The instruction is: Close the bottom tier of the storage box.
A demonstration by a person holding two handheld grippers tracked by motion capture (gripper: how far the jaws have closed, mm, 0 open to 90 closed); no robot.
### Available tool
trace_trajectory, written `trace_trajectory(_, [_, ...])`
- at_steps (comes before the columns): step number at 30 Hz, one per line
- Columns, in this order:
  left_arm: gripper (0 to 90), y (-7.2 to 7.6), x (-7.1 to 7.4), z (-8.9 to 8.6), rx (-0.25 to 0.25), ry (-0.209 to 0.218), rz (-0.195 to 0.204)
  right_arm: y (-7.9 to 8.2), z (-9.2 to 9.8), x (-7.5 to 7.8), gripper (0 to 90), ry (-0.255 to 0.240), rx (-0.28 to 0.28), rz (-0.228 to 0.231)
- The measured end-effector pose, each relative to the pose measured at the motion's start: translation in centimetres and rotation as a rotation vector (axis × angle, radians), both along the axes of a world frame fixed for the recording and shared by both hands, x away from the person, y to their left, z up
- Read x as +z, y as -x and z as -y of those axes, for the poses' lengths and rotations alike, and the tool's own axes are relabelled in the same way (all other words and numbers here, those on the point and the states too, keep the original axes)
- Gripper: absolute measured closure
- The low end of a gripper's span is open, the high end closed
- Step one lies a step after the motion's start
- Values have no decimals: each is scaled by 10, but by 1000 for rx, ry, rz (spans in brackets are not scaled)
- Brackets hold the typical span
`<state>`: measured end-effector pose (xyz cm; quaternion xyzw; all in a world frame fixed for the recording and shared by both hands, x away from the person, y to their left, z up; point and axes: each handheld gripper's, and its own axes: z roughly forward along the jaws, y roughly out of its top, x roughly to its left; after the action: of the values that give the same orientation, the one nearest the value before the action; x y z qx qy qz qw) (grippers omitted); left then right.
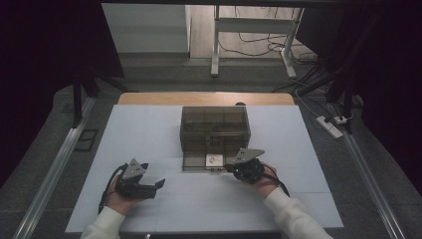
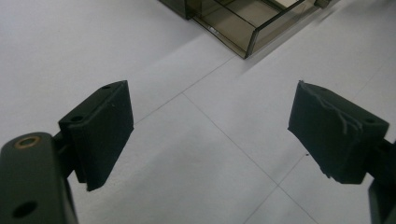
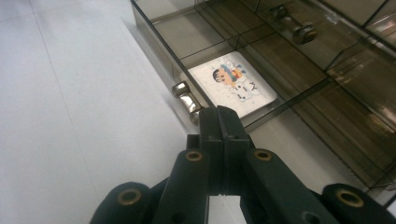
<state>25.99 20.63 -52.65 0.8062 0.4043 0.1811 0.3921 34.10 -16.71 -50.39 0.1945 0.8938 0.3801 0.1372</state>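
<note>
Left gripper [image 1: 160, 183], jaws spread wide and empty, rests on the white mat [image 1: 149, 134] at near left. At centre stands a smoked clear drawer cabinet [image 1: 215, 124]; its lowest drawer [image 3: 299, 100] is pulled out, holding a white cartoon card [image 3: 232, 84]. Right gripper [image 3: 219, 114], jaws pressed together and holding nothing, sits just beside the drawer's metal handle [image 3: 187, 100].

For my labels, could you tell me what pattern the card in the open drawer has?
White card with a cartoon figure, clearest in the right gripper view.
</note>
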Motion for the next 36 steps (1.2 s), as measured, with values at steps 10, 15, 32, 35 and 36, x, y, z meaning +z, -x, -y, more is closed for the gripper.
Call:
trace_trajectory(10, [139, -1, -1, 0, -1, -2, -3, -2, -8, -11, 896, 42, -7, -14])
trace_trajectory(15, [139, -1, -1, 0, -1, -2, -3, -3, -14, -18, 896, 67, -7, -12])
trace_trajectory(32, [139, 1, 0, -1, 5, 0, -1, -26, -20, -18, 896, 49, -82, 57])
trace_trajectory(35, [139, 3, -1, -1, 3, -5, -2, -30, -23, -18, 896, 43, -93, 68])
trace_trajectory(36, [139, 3, -1, -1, 5, -3, -2, -31, -23, -18, 896, 43, -94, 77])
